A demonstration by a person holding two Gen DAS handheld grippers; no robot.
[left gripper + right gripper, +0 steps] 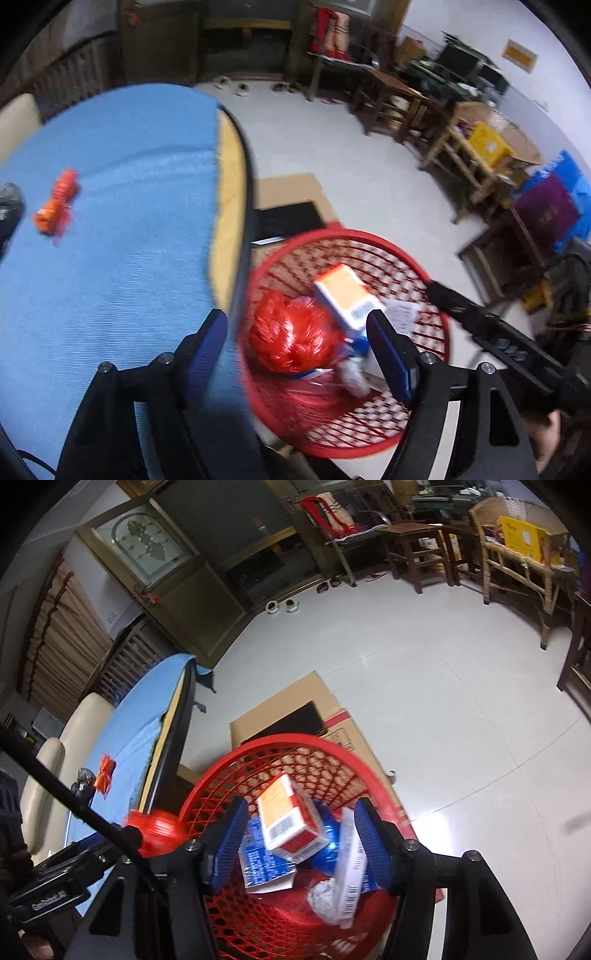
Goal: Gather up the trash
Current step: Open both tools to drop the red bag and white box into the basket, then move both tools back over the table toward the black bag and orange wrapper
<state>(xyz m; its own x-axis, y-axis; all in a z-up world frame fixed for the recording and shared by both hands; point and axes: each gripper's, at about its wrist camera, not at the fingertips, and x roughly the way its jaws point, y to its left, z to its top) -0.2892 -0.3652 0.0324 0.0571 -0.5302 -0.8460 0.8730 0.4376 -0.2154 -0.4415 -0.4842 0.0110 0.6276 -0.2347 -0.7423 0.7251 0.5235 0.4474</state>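
A red mesh basket (369, 243) (280, 740) stands on the floor beside the blue-covered table (110, 258). My left gripper (295, 321) hangs open over the basket. A crumpled red plastic bag (291, 339) sits between its blue pads without touching them; the right wrist view shows that bag (159, 830) blurred at the basket's left rim. My right gripper (302, 805) is open above the basket too. An orange and white carton (288, 827) (343, 295) lies below its pads, among a blue packet (266, 860), a long white box (351, 867) and crumpled foil (325, 897). A small orange wrapper (55, 203) (103, 771) lies on the table.
A flat cardboard box (288, 705) lies on the floor behind the basket. A cream chair back (74, 731) stands at the table's far side. Wooden stools and a rattan bench (517, 565) line the far wall, with pale open floor (443, 664) between.
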